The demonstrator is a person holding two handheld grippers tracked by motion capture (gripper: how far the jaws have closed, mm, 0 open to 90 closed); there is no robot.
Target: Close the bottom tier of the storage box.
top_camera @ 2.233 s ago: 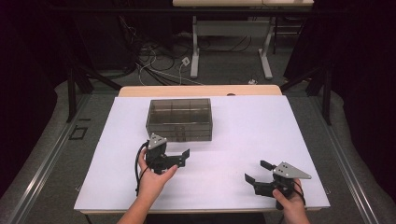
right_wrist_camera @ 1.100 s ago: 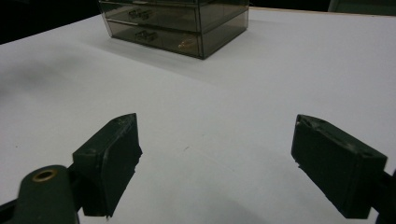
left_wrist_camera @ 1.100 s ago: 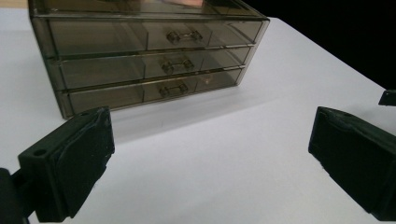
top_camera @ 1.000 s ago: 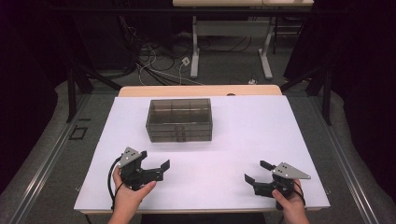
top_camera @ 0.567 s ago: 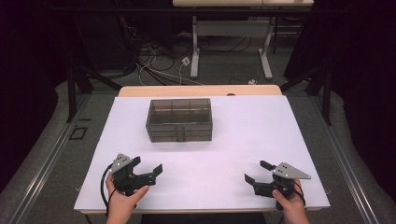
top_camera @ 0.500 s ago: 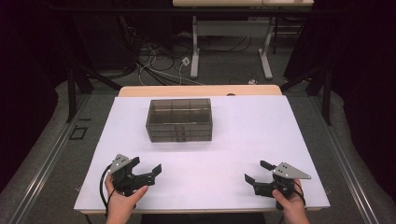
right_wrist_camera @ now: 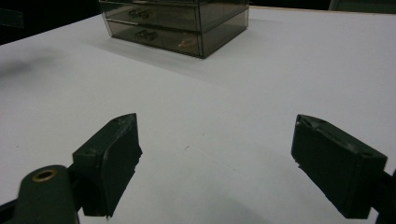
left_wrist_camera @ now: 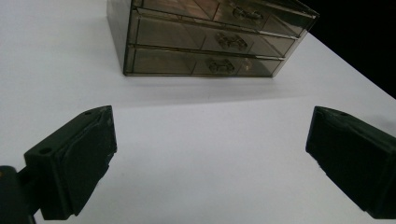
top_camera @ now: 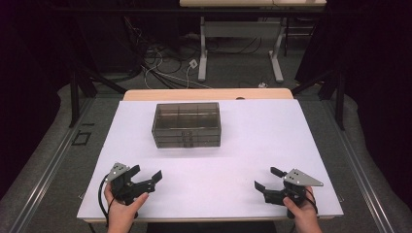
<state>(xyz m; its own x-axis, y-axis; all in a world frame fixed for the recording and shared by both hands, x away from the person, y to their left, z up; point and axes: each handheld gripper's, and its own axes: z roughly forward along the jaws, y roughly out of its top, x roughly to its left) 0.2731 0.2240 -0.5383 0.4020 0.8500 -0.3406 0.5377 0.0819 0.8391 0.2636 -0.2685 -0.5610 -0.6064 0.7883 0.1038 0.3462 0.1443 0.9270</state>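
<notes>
High view: both handheld black two-jaw grippers, left gripper [top_camera: 147,180] and right gripper [top_camera: 266,178], rest wide apart, empty, facing the smoky translucent plastic drawer box [top_camera: 186,124] at twelve o'clock, seemingly poised to approach.

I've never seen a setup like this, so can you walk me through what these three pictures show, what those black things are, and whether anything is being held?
A person sits at a white table with a hand-held two-jaw tool in each hand: the left gripper and the right gripper. The high view looks down from above the person. The other two pictures come from cameras riding on each gripper, so the black blocks at the bottom are its own jaws. Both stand wide apart, holding nothing. On the table stands a smoky clear drawer box, drawers shut, apart from both grippers.
</notes>
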